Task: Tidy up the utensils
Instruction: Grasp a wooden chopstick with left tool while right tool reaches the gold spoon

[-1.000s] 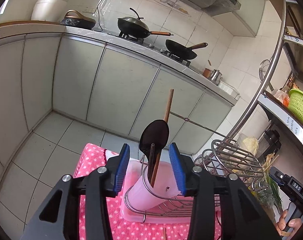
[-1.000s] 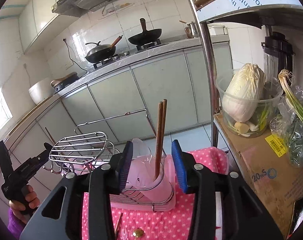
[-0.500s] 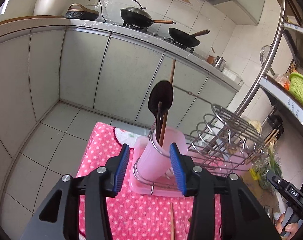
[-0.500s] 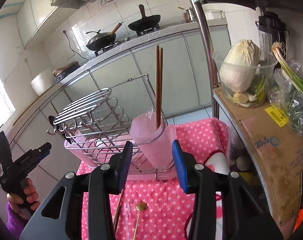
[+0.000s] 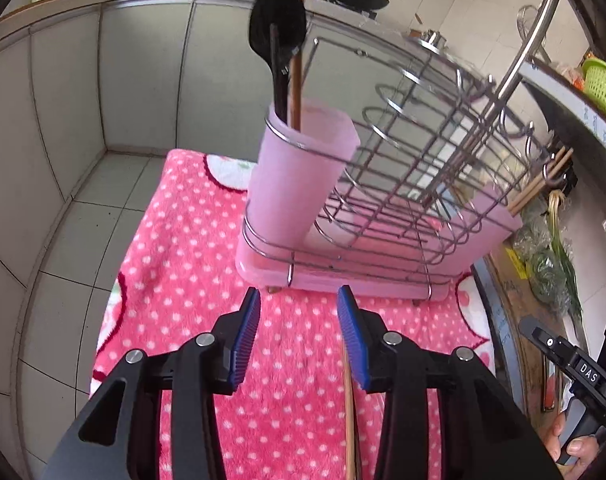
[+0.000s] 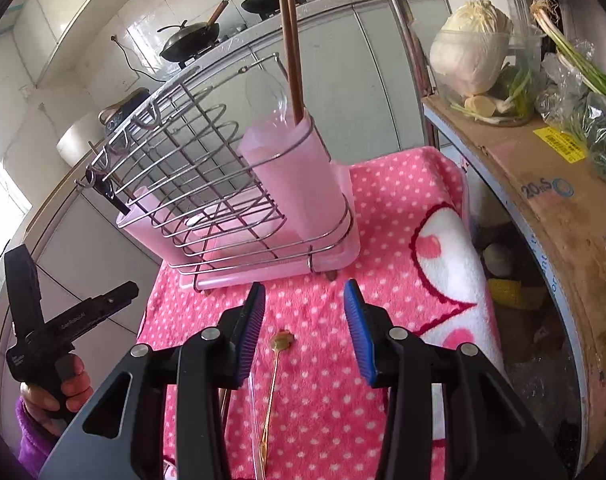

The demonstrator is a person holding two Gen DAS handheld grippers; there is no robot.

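Note:
A wire dish rack on a pink tray stands on a pink dotted cloth. Its pink utensil cup holds a black spoon and wooden chopsticks. My left gripper hovers over the cloth in front of the rack, its jaws closing with nothing between the pads. A loose chopstick lies on the cloth by its right finger. In the right wrist view my right gripper is open above a small gold spoon lying on the cloth. The cup there shows chopsticks.
A shelf unit on the right holds a cabbage in a clear tub, green onions and a cardboard box. Its metal post rises beside the cloth. Grey cabinets and tiled floor lie beyond. A hand holds the other gripper.
Both grippers have sunk and tipped down toward the cloth. The rack has slid up in both views, and the gold spoon and loose chopstick have come into view below the fingers.

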